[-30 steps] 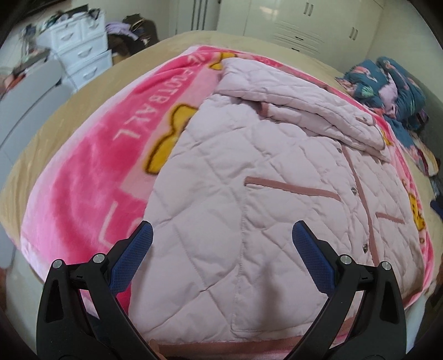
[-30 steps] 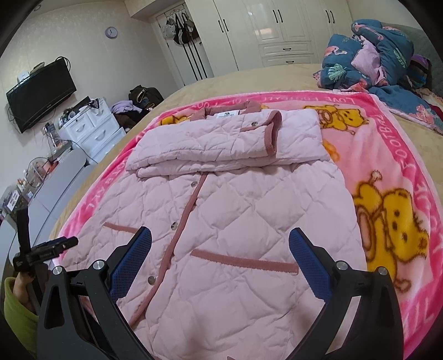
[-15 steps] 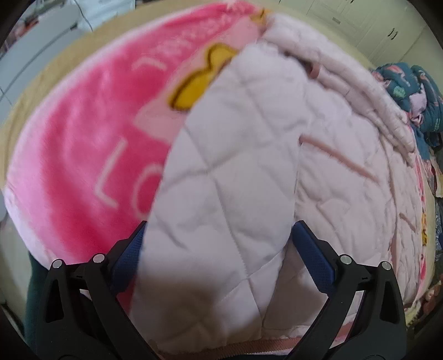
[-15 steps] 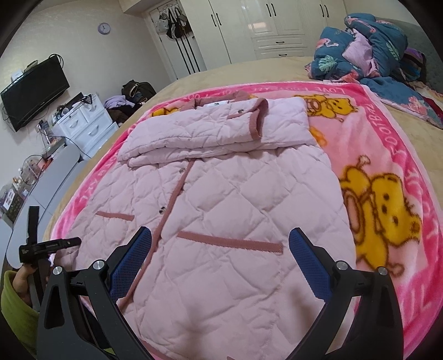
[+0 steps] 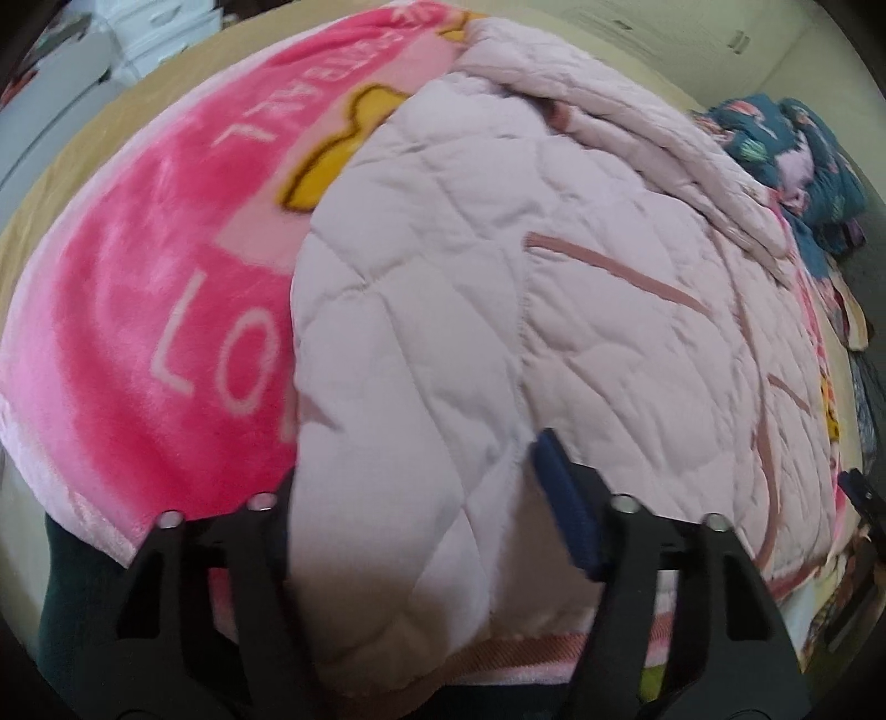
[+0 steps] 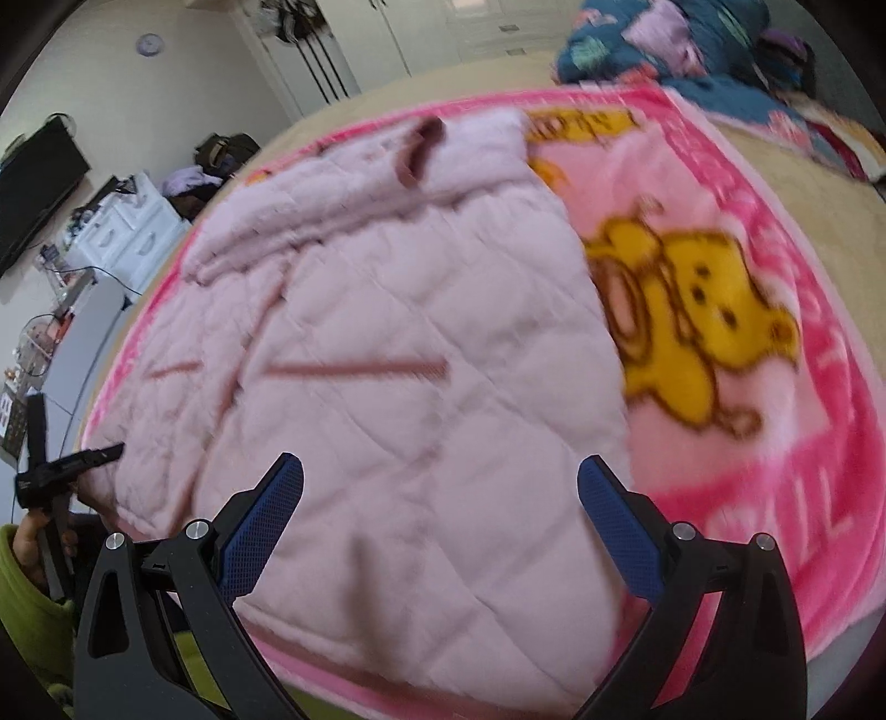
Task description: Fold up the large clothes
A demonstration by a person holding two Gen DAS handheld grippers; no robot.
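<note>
A: The left gripper (image 5: 410,476) had its jaws spread wide over the pink quilted coat (image 5: 498,288) a second ago. Now they are closing, with a bunched fold of the coat's near corner between them. The right blue pad (image 5: 559,498) lies against the fabric; the left pad is hidden behind the fold, so I cannot tell whether the pinch is firm.

B: And the right gripper (image 6: 440,493)?

A: Spread as before, nothing between its fingers. It has dropped closer to the coat's other near corner, and its view is now blurred.

B: Where does the coat lie?

A: Flat on the pink cartoon blanket (image 6: 775,310) on the bed (image 6: 819,183), its top part folded down across the body, as earlier.

B: Counts?

A: One coat, one blanket, two grippers, two dark-pink pocket strips on the coat's front. One yellow bear (image 6: 703,327) shows whole on the blanket.

B: What else is around?

A: A heap of dark floral bedding (image 6: 653,33) at the far corner, white drawers (image 6: 127,232), a black screen (image 6: 33,183) on the wall, a round clock (image 6: 149,43). The left gripper appears at the left edge of the right view, held by a hand in a green sleeve (image 6: 27,598).
</note>
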